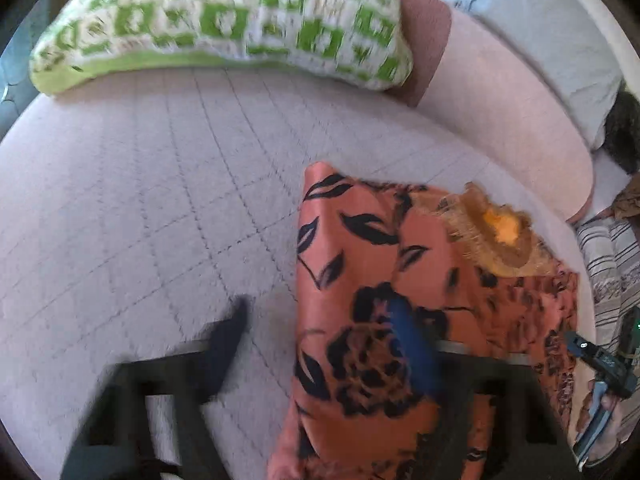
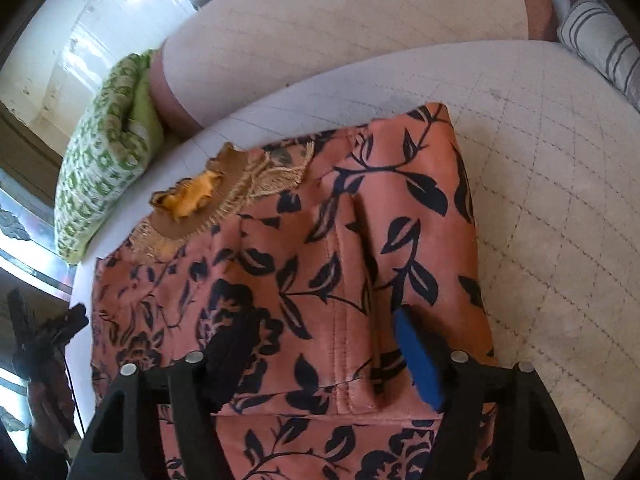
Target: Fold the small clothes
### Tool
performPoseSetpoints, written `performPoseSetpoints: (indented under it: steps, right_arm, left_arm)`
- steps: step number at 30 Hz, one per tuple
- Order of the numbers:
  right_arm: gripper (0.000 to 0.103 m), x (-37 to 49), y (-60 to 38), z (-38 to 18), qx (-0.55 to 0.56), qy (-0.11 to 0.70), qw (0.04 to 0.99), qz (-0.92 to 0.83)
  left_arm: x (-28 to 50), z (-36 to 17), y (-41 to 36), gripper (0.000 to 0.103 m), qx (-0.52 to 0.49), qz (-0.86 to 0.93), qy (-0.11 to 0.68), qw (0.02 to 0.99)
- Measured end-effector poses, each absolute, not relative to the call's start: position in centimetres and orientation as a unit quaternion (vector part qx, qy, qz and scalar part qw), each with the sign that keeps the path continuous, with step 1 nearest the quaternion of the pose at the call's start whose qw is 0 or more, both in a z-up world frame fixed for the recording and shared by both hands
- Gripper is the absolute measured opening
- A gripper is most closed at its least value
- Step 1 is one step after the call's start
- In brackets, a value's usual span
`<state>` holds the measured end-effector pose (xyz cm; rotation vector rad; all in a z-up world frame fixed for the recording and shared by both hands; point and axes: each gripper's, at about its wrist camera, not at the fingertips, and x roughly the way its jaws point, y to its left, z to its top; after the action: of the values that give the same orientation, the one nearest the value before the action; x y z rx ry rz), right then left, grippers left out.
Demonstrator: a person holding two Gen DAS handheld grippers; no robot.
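A salmon garment (image 1: 360, 248) printed with dark leaves and flowers lies folded on the pale quilted cushion (image 1: 140, 208). A tan fringed patch with a yellow middle (image 1: 496, 228) sits at its far end. In the blurred left wrist view my left gripper (image 1: 320, 340) hangs over the garment's left edge. Its black finger (image 1: 228, 344) is above the bare cushion and its blue-padded finger (image 1: 412, 344) above the cloth, clearly apart. My right gripper (image 2: 324, 348) stands open low over the garment (image 2: 360, 216), straddling a raised seam fold without pinching it.
A green-and-white patterned pillow (image 1: 224, 20) lies at the back of the cushion, by a pale backrest (image 2: 340, 12). A striped pillow (image 2: 604, 44) sits at one end. A hand holds the other gripper (image 1: 600, 356) at the garment's right side.
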<state>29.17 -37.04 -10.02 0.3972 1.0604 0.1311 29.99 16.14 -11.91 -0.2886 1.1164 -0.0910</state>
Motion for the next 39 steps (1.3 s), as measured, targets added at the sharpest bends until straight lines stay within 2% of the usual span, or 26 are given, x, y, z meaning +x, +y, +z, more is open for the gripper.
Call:
performPoseSetpoints:
  steps: [1,2,3,4,6,11,14,16,17,18,20,22,23,24,25,26,29,31,34,35,37,38,39]
  right_arm:
    - [0.070,29.2,-37.0,-10.0,0.183,0.503,0.843,0.063]
    - [0.060,29.5,-36.7,-9.9,0.173,0.506,0.842,0.068]
    - [0.034,29.8,-36.3,-9.8,0.159,0.513,0.840,0.076]
    - [0.022,30.0,-35.9,-10.0,0.143,0.521,0.838,0.075]
    - [0.017,30.2,-35.3,-10.0,0.119,0.530,0.837,0.074]
    - [0.017,29.0,-34.7,-8.4,0.073,0.495,0.864,0.046]
    - [0.022,29.0,-35.3,-10.3,0.106,0.510,0.853,0.037]
    - [0.047,28.5,-35.9,-9.6,0.132,0.497,0.857,0.047]
    - [0.082,28.4,-36.3,-9.1,0.152,0.493,0.855,0.058]
    - [0.088,28.3,-36.7,-8.5,0.168,0.481,0.858,0.063]
    - [0.088,28.2,-37.2,-7.7,0.178,0.467,0.863,0.069]
    - [0.088,28.8,-36.9,-7.7,0.183,0.466,0.862,0.082]
    - [0.088,29.2,-36.8,-8.0,0.184,0.469,0.860,0.084]
    - [0.088,29.6,-36.7,-8.5,0.187,0.475,0.855,0.089]
    - [0.087,30.4,-36.3,-8.7,0.188,0.478,0.853,0.092]
    - [0.080,30.9,-36.1,-9.1,0.187,0.483,0.850,0.097]
    - [0.012,31.5,-35.3,-9.9,0.152,0.506,0.844,0.091]
    - [0.011,31.0,-34.6,-8.9,0.143,0.492,0.854,0.091]
    - [0.011,30.6,-35.0,-8.7,0.126,0.477,0.867,0.070]
    - [0.013,31.0,-35.2,-10.2,0.130,0.505,0.850,0.069]
    - [0.016,30.8,-35.8,-10.5,0.149,0.494,0.853,0.076]
    - [0.027,30.6,-35.9,-9.6,0.153,0.487,0.857,0.074]
    - [0.051,30.5,-36.0,-8.7,0.150,0.479,0.862,0.070]
  left_arm:
    - [30.4,-12.4,16.3,0.021,-0.138,-0.045,0.537,0.831]
    - [30.4,-12.4,16.6,0.019,-0.145,-0.050,0.532,0.833]
    - [30.3,-12.3,16.8,0.015,-0.144,-0.052,0.530,0.834]
    - [30.4,-12.2,16.8,0.013,-0.142,-0.051,0.529,0.835]
    - [30.4,-11.6,17.2,0.004,-0.122,-0.028,0.520,0.845]
    - [30.3,-12.3,19.8,0.003,-0.136,0.015,0.523,0.841]
    - [28.9,-11.2,19.5,0.008,-0.157,-0.029,0.507,0.847]
    - [28.6,-10.4,18.7,0.035,-0.160,-0.063,0.501,0.848]
    - [28.7,-10.0,18.3,0.057,-0.157,-0.067,0.497,0.850]
    - [29.0,-9.9,17.8,0.062,-0.153,-0.067,0.491,0.855]
    - [29.9,-10.0,16.8,0.062,-0.145,-0.069,0.497,0.853]
    - [30.9,-11.0,16.5,0.062,-0.149,-0.076,0.512,0.843]
    - [31.3,-11.5,16.0,0.053,-0.141,-0.074,0.520,0.839]
    - [31.5,-11.9,15.9,0.023,-0.130,-0.070,0.523,0.839]
    - [31.8,-12.2,15.9,0.014,-0.116,-0.063,0.524,0.841]
    - [32.3,-12.3,15.9,0.009,-0.117,-0.062,0.523,0.842]
    - [32.3,-11.1,16.4,0.005,-0.101,-0.048,0.504,0.857]
    - [32.1,-10.5,16.8,0.000,-0.089,-0.024,0.482,0.871]
    - [33.2,-13.6,18.1,0.000,-0.101,0.004,0.510,0.854]
    - [32.7,-13.4,18.4,0.000,-0.102,0.005,0.500,0.860]
    - [31.9,-12.3,18.4,0.001,-0.113,0.000,0.486,0.867]
    - [31.3,-11.3,18.4,0.002,-0.118,-0.008,0.475,0.872]
    - [30.8,-10.2,18.2,0.002,-0.124,-0.020,0.464,0.877]
